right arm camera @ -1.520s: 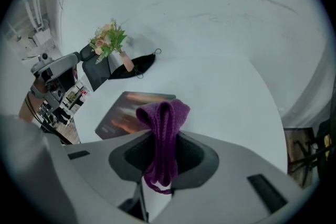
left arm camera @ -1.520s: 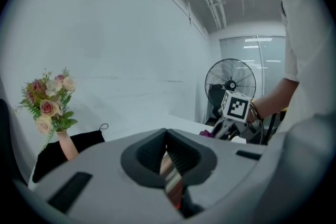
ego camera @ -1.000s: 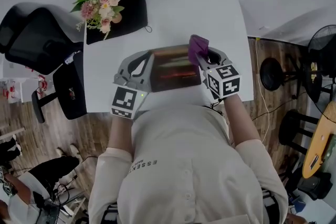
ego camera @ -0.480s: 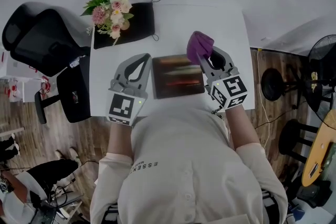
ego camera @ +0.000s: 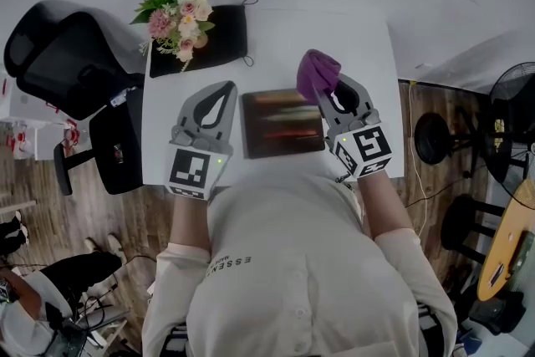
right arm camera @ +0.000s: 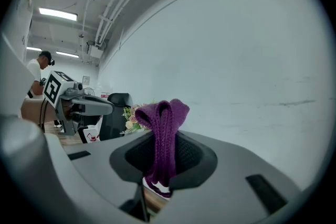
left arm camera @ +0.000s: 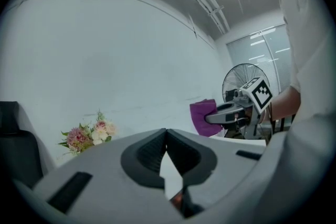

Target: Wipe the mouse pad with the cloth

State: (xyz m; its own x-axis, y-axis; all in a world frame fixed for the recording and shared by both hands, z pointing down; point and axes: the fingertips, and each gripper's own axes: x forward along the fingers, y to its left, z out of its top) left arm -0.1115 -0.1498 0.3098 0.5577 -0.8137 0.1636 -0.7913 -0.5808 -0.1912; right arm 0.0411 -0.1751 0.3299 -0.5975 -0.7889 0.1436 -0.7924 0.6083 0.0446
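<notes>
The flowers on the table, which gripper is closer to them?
Left. The left gripper lies left of the mouse pad, on the same side as the flowers; the right gripper, holding the cloth, is across the pad, farther away.

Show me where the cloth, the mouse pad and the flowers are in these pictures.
cloth [ego camera: 317, 73], head view, middle of the purple bunch.
mouse pad [ego camera: 282, 124], head view, centre of its dark top face.
flowers [ego camera: 177, 16], head view, on the pink and cream blooms.
</notes>
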